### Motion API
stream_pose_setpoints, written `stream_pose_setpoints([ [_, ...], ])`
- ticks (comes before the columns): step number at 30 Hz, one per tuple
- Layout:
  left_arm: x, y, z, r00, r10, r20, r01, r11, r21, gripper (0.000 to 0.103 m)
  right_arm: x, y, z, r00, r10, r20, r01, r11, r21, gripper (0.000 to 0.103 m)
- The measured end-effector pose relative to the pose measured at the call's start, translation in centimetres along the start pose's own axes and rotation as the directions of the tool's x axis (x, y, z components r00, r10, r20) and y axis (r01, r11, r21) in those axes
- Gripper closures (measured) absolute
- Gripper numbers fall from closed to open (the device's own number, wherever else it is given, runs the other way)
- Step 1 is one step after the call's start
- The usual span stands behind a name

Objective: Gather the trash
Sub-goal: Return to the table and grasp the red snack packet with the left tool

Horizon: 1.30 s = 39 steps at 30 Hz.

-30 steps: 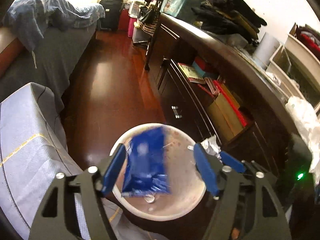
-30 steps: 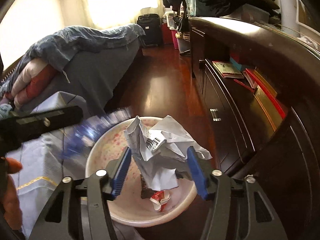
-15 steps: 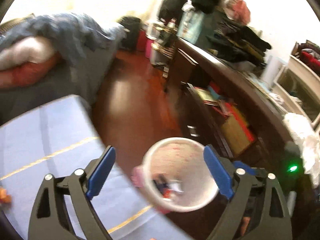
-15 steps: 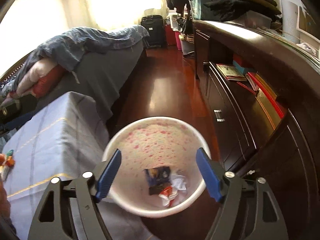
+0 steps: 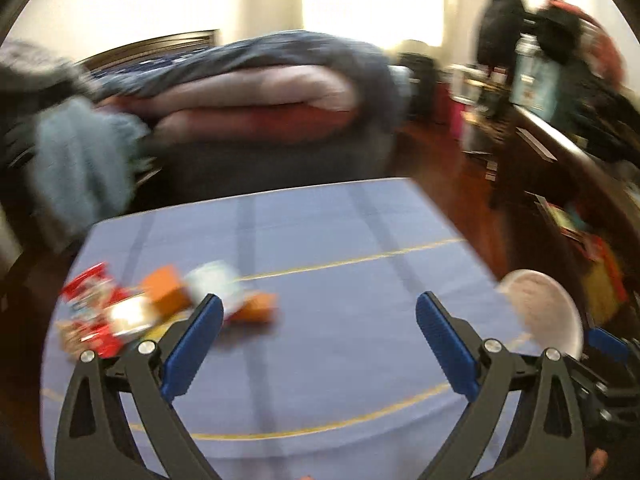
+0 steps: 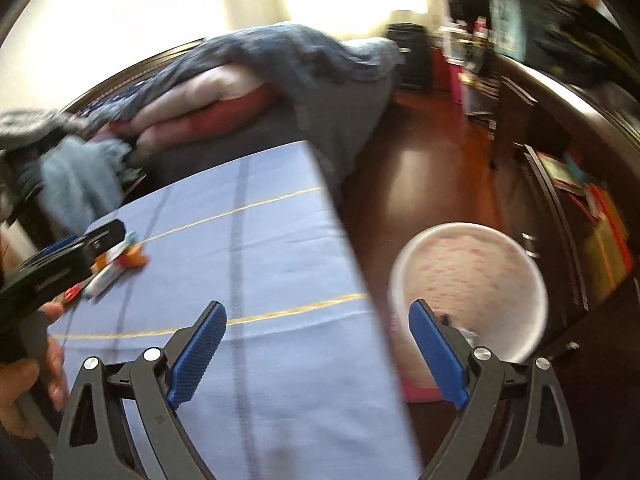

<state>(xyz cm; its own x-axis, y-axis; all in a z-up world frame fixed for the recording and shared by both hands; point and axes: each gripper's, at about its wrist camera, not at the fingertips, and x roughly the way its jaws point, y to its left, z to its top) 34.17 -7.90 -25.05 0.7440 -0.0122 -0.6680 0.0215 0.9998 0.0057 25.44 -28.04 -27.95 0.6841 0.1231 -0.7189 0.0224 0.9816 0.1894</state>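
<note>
Both views are motion-blurred. My left gripper (image 5: 316,344) is open and empty above the blue tablecloth (image 5: 340,232). A pile of trash lies at its left: a red wrapper (image 5: 94,312), an orange box (image 5: 166,290) and a white crumpled piece (image 5: 216,280). My right gripper (image 6: 316,348) is open and empty over the table's right edge. The pink-speckled trash bin (image 6: 468,276) stands on the floor beside the table, under the right finger; it also shows in the left wrist view (image 5: 540,312). The left gripper's body (image 6: 60,256) shows at the left of the right wrist view, near the trash (image 6: 116,268).
A bed with a grey blanket and red and pink bedding (image 5: 256,96) lies behind the table. A dark wooden dresser (image 6: 560,128) with books on its shelves runs along the right. Wooden floor (image 6: 420,168) lies between them.
Both grippers let go of their trash into the bin, the blue packet and the crumpled paper. Both have swung left from the bin toward the table.
</note>
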Motion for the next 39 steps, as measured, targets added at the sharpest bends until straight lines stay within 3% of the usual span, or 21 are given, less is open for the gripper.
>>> stream_pose_setpoints([
  [4,-0.1,5.9,-0.1,0.994,0.105,0.003,-0.104,0.991,-0.079,0.006,0.6,4.1,-0.3,0.999,0.05,-0.02,-0.051,0.996,-0.067,0.011],
  [8,0.2,12.8,0.7,0.978,0.21,0.007,-0.205,0.961,-0.185,0.005,1.5,7.9,-0.5,0.995,0.094,-0.045,-0.099,0.986,-0.133,0.011],
  [14,3.6,20.0,1.8,0.96,0.269,-0.077,-0.28,0.918,-0.28,0.004,2.5,13.6,-0.8,0.988,0.144,-0.064,-0.155,0.962,-0.226,0.011],
  [20,8.2,23.4,1.4,0.977,0.12,-0.178,-0.181,0.909,-0.375,0.004,3.3,17.3,-0.7,0.984,0.164,-0.073,-0.178,0.94,-0.29,0.011],
  [25,9.7,22.8,0.9,0.97,0.131,-0.205,-0.195,0.923,-0.331,0.008,4.1,20.0,-0.3,0.982,0.175,-0.069,-0.187,0.928,-0.322,0.011],
  [27,9.7,22.9,0.8,0.974,0.108,-0.198,-0.171,0.926,-0.337,0.044,4.5,21.1,0.0,0.982,0.178,-0.07,-0.191,0.924,-0.332,0.011],
  [29,9.4,23.1,0.4,0.982,0.042,-0.185,-0.107,0.927,-0.359,0.066,4.9,22.0,0.1,0.981,0.18,-0.074,-0.194,0.92,-0.342,0.011],
  [32,8.5,23.2,0.3,0.988,-0.023,-0.154,-0.035,0.93,-0.367,0.075,5.5,23.4,0.0,0.98,0.184,-0.081,-0.201,0.912,-0.358,0.011],
  [33,8.1,23.2,0.2,0.99,-0.046,-0.137,-0.009,0.928,-0.373,0.083,5.7,23.8,-0.1,0.978,0.188,-0.086,-0.207,0.908,-0.364,0.011],
  [37,5.2,24.1,0.0,0.985,-0.168,-0.028,0.14,0.896,-0.421,0.083,6.2,24.8,-0.5,0.978,0.184,-0.096,-0.207,0.901,-0.382,0.011],
  [39,3.5,24.6,0.1,0.984,-0.179,0.016,0.169,0.892,-0.42,0.083,6.4,24.9,-0.7,0.979,0.18,-0.1,-0.205,0.902,-0.38,0.011],
])
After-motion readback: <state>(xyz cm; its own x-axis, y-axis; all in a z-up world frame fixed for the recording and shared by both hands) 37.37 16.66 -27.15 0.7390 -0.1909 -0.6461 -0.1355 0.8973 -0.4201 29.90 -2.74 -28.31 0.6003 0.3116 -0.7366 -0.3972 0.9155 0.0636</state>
